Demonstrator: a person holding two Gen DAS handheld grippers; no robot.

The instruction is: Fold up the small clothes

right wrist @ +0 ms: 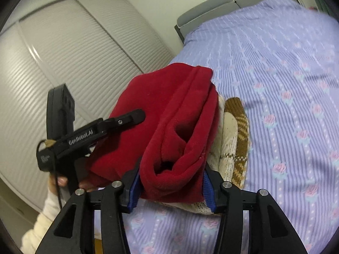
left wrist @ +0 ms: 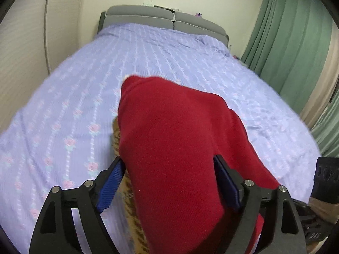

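So the red garment (right wrist: 169, 114) is folded into a thick bundle, sitting on top of a cream and brown knit sweater (right wrist: 235, 139), both near the edge of the bed (left wrist: 169, 63). The knit one pokes out from under the red on the right in your right wrist view, and on the left in your left wrist view.

Your right gripper (right wrist: 171, 185) has its blue pads on both sides of the red bundle's near end and looks clamped on it, fabric bunched up between them. Your left gripper (left wrist: 169, 182) has the red cloth between its jaws too, filling the gap pad to pad, but the jaws stand wide and I honestly can't tell whether they're squeezing or just straddling it. From the right wrist view that left gripper reaches in over the red from the left side, and your hand (right wrist: 70, 182) and cream sleeve (right wrist: 42, 218) show below it.

Around it: lavender floral bedspread (right wrist: 286, 84), grey headboard (left wrist: 161, 14) at the far end, white louvered closet doors (right wrist: 74, 48) beside the bed, green curtains (left wrist: 286, 31) on the other side.
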